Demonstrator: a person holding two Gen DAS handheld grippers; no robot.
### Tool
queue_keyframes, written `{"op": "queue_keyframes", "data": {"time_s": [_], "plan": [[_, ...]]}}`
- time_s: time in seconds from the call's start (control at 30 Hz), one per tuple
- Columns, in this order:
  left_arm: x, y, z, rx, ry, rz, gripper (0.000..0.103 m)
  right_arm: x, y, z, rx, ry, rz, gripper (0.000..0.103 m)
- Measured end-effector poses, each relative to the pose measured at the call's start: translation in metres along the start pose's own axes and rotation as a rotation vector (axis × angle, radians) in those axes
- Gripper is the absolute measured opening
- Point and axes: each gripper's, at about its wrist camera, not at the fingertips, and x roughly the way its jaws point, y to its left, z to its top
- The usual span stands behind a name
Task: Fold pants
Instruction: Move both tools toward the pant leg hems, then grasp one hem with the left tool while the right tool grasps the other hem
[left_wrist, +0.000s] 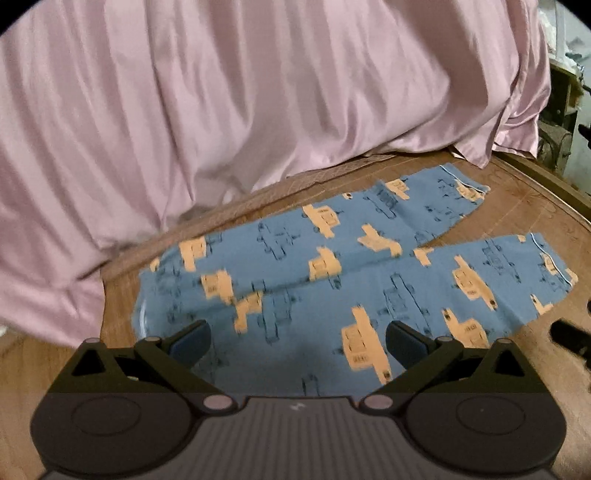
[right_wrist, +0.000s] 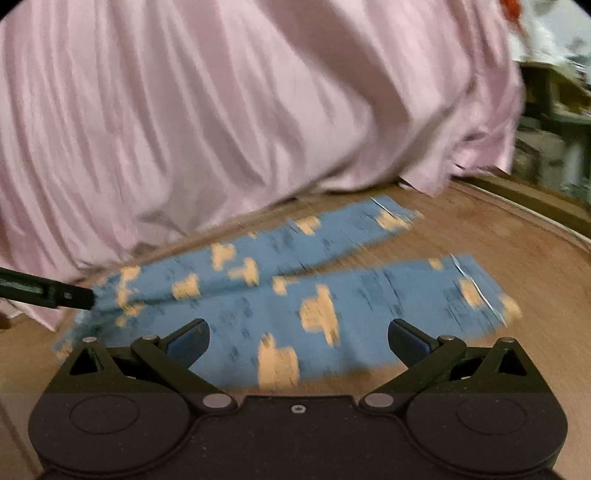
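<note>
I am hovering both grippers, left (left_wrist: 297, 341) and right (right_wrist: 299, 339), jaws apart and empty, over the pants (left_wrist: 332, 280) lying flat beside the sheet (left_wrist: 221, 92): soft, light cloth, probably best pinched at the waistband.

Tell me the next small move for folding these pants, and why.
Probably lower the left gripper onto the near edge of the pants and close. The pants lie flat on the wooden surface, legs apart, and both grippers are open and hold nothing.
</note>
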Motion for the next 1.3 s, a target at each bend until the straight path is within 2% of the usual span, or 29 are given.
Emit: {"op": "queue_keyframes", "data": {"time_s": [0.1,0.2,0.27,0.33,0.4,0.47,0.57,0.6,0.67,0.77,0.83,0.93,0.97,1.03,1.1,1.23,1.3], "plan": [[0.022,0.017,0.028,-0.032,0.005,-0.006,0.103,0.025,-0.005,0.041,-0.15,-0.017,0.084,0.103],[0.056,0.042,0.05,-0.057,-0.004,-0.006,0.103,0.073,-0.01,0.082,-0.327,0.062,0.219,0.103],[0.077,0.059,0.058,-0.036,-0.021,0.014,0.103,0.116,-0.008,0.102,-0.472,0.082,0.272,0.103],[0.102,0.076,0.065,0.034,-0.032,0.043,0.103,0.164,-0.003,0.119,-0.565,0.107,0.297,0.102],[0.129,0.089,0.074,0.102,0.02,0.068,0.103,0.216,0.001,0.134,-0.59,0.156,0.322,0.102],[0.151,0.103,0.081,0.127,0.015,0.079,0.103,0.263,0.004,0.144,-0.568,0.191,0.356,0.102],[0.184,0.115,0.093,0.141,0.032,0.026,0.102,0.315,0.007,0.153,-0.547,0.252,0.396,0.101],[0.196,0.116,0.096,0.155,0.037,0.006,0.101,0.328,0.009,0.154,-0.559,0.273,0.412,0.098],[0.217,0.113,0.102,0.223,0.059,-0.032,0.1,0.346,0.011,0.154,-0.591,0.293,0.409,0.094],[0.243,0.109,0.1,0.361,0.148,-0.095,0.1,0.363,0.007,0.152,-0.633,0.343,0.4,0.088],[0.252,0.109,0.095,0.418,0.164,-0.097,0.1,0.369,0.002,0.149,-0.653,0.358,0.393,0.083],[0.262,0.116,0.095,0.407,0.15,-0.104,0.096,0.375,-0.005,0.149,-0.618,0.363,0.391,0.082],[0.265,0.117,0.097,0.4,0.151,-0.105,0.091,0.377,-0.007,0.149,-0.6,0.367,0.396,0.081],[0.27,0.12,0.098,0.389,0.151,-0.14,0.086,0.383,-0.006,0.146,-0.6,0.384,0.399,0.075],[0.273,0.121,0.1,0.378,0.159,-0.191,0.075,0.385,-0.002,0.144,-0.621,0.386,0.401,0.074],[0.278,0.134,0.106,0.303,0.2,-0.266,0.065,0.38,0.002,0.146,-0.662,0.406,0.433,0.066],[0.279,0.133,0.106,0.314,0.2,-0.273,0.051,0.379,0.004,0.147,-0.67,0.412,0.441,0.061]]}}
